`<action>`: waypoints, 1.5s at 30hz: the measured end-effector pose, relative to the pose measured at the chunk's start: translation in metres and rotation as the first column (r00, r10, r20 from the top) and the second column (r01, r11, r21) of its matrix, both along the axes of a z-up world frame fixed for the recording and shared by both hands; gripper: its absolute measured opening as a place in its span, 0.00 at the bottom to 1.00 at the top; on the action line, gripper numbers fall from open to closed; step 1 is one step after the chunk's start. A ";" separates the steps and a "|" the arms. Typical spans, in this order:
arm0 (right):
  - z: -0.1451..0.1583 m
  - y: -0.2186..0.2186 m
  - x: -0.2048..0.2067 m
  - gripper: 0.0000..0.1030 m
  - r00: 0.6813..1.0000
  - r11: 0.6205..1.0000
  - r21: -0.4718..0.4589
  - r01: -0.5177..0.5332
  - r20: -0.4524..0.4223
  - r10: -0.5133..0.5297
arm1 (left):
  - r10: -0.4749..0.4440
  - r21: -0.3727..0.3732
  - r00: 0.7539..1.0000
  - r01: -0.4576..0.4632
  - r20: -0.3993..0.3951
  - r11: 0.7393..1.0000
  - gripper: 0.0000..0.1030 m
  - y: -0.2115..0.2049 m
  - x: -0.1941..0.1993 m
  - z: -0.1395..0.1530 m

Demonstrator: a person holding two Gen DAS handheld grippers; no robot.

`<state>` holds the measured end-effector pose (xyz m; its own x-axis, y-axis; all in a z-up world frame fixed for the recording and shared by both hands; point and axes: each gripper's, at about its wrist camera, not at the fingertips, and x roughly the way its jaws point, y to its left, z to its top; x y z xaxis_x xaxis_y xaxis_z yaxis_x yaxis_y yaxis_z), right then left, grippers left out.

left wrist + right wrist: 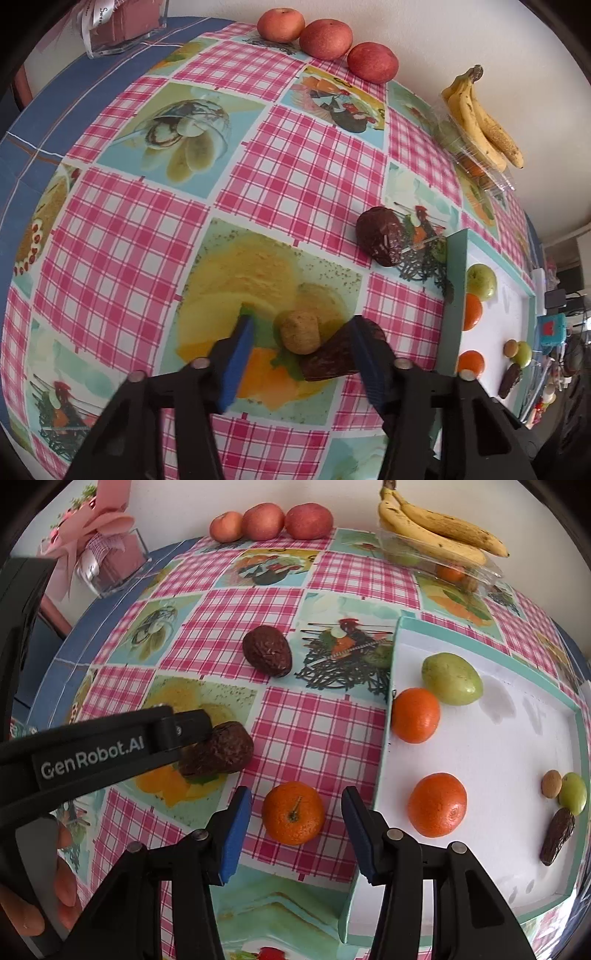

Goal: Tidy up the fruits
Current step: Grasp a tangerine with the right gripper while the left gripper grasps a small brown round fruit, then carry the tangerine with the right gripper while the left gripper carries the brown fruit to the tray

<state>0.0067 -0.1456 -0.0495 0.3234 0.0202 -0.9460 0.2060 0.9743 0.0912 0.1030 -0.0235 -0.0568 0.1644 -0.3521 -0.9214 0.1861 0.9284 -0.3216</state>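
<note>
Right wrist view: nearest the lens, the right gripper [295, 814] is seen with its jaws partly open on either side of a mandarin [293, 812] that sits on the tabletop [317, 734], just beside the wall of the white tray [498, 746]. A gap is visible between each blue pad and the peel, so nothing is held yet. The mandarin is judged light, round and a little yielding; it is best taken across its widest girth, with modest pressure so that it is neither squashed nor rolled away.

In the left wrist view, the left gripper [301, 341] is seen partly open around two things at once: a small tan fruit [299, 332], free in the gap, and a dark wrinkled avocado [341, 356], against which the right-hand pad appears to lie. Whether that pad truly presses cannot be told. The avocado is judged heavier, rough-skinned and soft when ripe, so it is better gripped across its broad middle than at its tapered end; the tan fruit could be knocked aside.

Farther off, a second avocado [266, 650] lies alone on the tabletop. Inside the tray, two mandarins, green fruits, a tan one and a date are already gathered. At the far edge, three apples [271, 520] and a bunch of bananas [439, 528] on a clear box are seen.
</note>
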 end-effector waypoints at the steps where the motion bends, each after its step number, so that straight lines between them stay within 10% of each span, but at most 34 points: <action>1: 0.000 0.001 0.000 0.51 1.000 1.000 0.001 -0.005 -0.002 0.005 | -0.001 -0.001 1.000 0.001 0.000 1.000 0.51 0.000 0.000 0.000; 16: -0.003 0.002 0.002 0.36 1.000 1.000 0.007 -0.013 -0.026 0.013 | -0.011 -0.003 1.000 0.011 -0.001 1.000 0.24 -0.002 -0.002 0.002; 45: 0.058 -0.031 -0.015 0.35 0.984 0.996 -0.019 0.087 0.157 -0.083 | -0.001 -0.095 0.974 0.023 0.227 0.995 0.23 0.007 -0.014 0.081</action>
<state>-0.0085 -0.1762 0.0085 0.4667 -0.0369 -0.8837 0.2730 0.9563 0.1043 0.0888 -0.0168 0.0246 0.3600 -0.4403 -0.8225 0.2755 0.8925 -0.3572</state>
